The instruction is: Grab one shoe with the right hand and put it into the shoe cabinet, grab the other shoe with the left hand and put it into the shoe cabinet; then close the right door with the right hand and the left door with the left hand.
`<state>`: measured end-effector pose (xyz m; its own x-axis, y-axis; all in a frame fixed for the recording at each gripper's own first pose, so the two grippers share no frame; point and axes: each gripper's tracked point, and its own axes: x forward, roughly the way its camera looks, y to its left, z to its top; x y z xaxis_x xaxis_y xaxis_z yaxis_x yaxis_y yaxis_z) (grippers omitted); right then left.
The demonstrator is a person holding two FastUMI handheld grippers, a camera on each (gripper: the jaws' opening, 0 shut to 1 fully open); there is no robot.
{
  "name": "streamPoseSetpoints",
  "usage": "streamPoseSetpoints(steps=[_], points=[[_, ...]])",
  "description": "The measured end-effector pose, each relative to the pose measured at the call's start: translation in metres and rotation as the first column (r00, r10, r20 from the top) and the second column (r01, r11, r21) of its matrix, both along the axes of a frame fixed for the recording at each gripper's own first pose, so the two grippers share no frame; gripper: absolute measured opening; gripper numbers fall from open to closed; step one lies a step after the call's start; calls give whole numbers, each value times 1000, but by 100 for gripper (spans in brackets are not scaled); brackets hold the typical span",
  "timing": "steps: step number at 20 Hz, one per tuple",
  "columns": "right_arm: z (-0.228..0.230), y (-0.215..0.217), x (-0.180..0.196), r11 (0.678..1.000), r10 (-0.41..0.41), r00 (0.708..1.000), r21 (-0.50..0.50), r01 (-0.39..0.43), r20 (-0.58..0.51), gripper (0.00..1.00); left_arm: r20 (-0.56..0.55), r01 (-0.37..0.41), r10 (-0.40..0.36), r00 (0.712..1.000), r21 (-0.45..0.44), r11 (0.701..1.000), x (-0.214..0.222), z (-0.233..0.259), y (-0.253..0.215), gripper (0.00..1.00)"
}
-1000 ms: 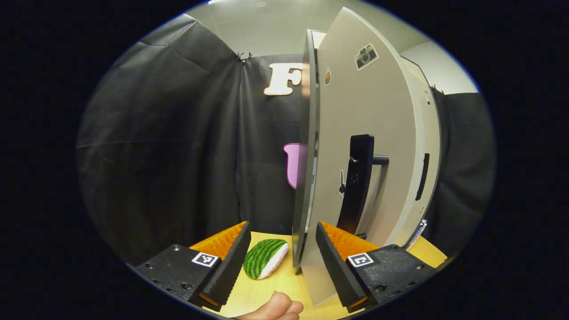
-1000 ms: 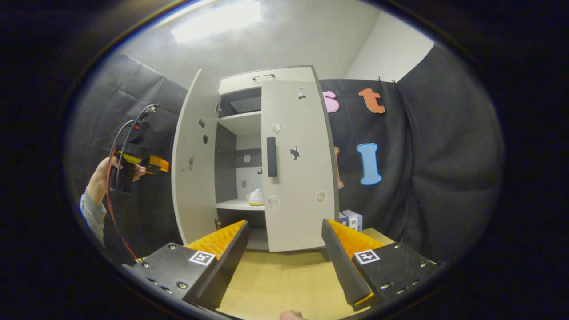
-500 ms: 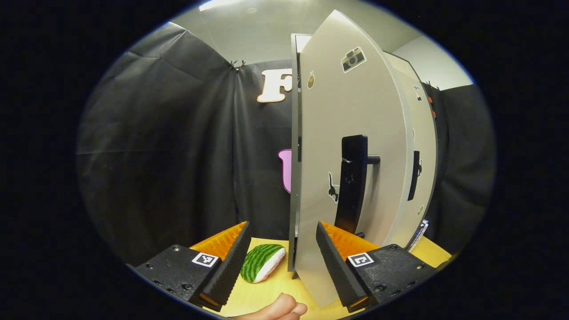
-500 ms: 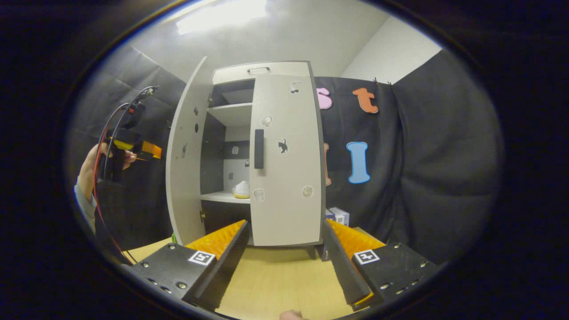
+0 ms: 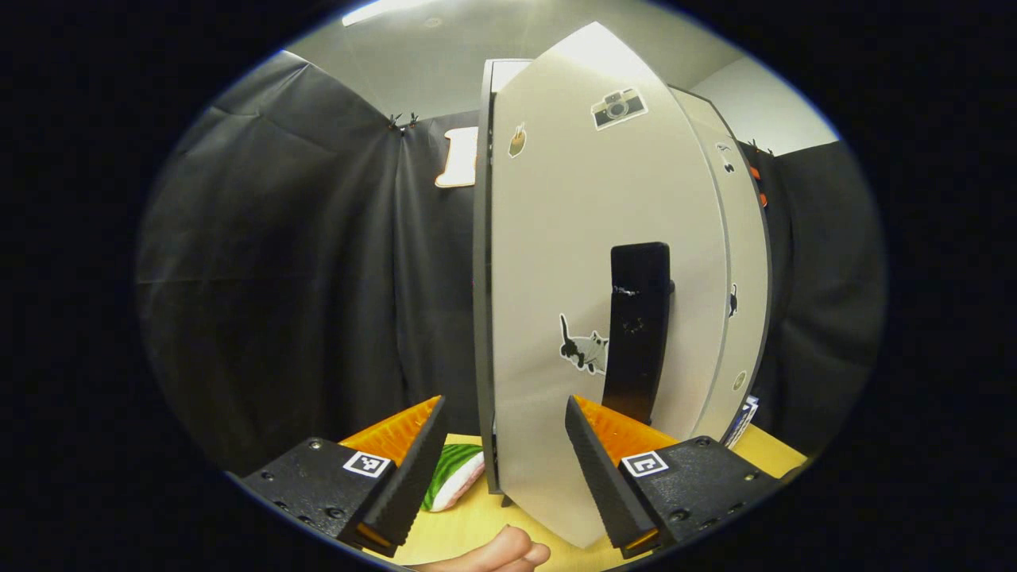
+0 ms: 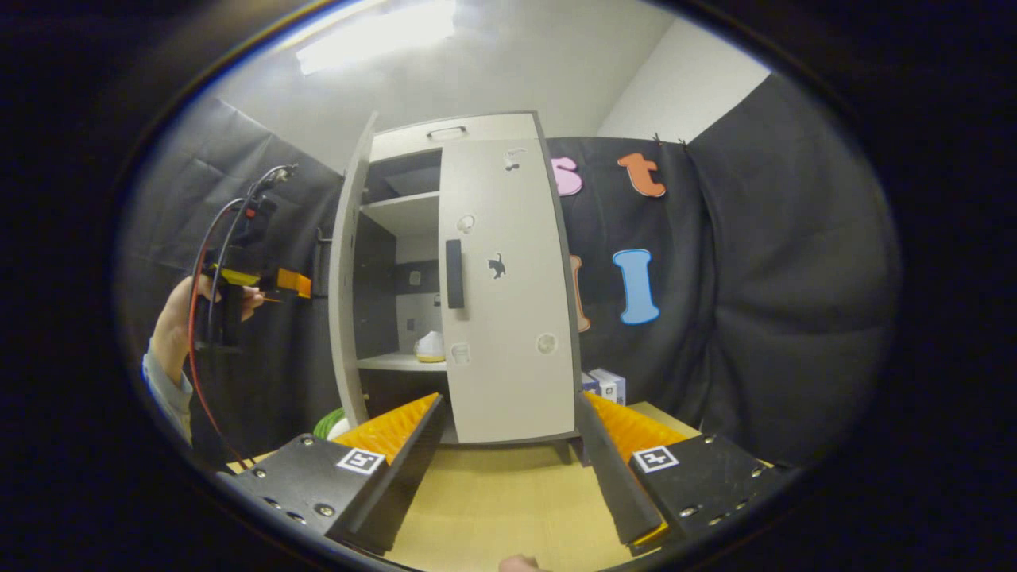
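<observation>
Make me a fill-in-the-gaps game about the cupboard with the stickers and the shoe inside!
1. In the right gripper view, the cabinet's right door is shut and its left door is ____.
2. A pale shoe sits on a ____ inside the cabinet.
3. In the left gripper view, the sticker beside the left door's black handle shows a ____.
4. Both the left gripper and the right gripper have their fingers spread ____.

Missing words: open; shelf; cat; open
</observation>
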<state>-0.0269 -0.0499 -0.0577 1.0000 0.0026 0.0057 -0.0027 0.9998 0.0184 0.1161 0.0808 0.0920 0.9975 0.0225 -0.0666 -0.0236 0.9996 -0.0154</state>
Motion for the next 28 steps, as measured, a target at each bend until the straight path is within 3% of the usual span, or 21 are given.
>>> streamPoseSetpoints(steps=[4, 10, 11, 20, 25, 28], points=[[-2, -5, -4, 1000, -22, 1000, -9, 22, -1, 98, -9, 77, -77, 997, -13, 997, -18, 1, -10, 92], [-12, -10, 0, 999, -34, 999, 13, 34, -25, 98, -15, 32, -31, 999, 85, 996, -37, 2, -3, 91], [-13, -10, 1, 999, -31, 999, 13, 31, -28, 98, -20, 29, -27, 999, 87, 996, -38, 0, -4, 96], [-19, -4, 0, 1000, -21, 999, -5, 21, -47, 98, -8, 42, -41, 999, 102, 994, -67, -20, -8, 96], [-18, -4, 2, 999, -39, 997, -8, 39, -62, 98, 14, 52, -53, 999, 62, 997, -86, -30, -8, 96], [-15, 10, 0, 1000, 3, 997, 3, -3, -79, 98, 30, 27, -28, 999, 41, 999, -100, -36, -3, 96]])
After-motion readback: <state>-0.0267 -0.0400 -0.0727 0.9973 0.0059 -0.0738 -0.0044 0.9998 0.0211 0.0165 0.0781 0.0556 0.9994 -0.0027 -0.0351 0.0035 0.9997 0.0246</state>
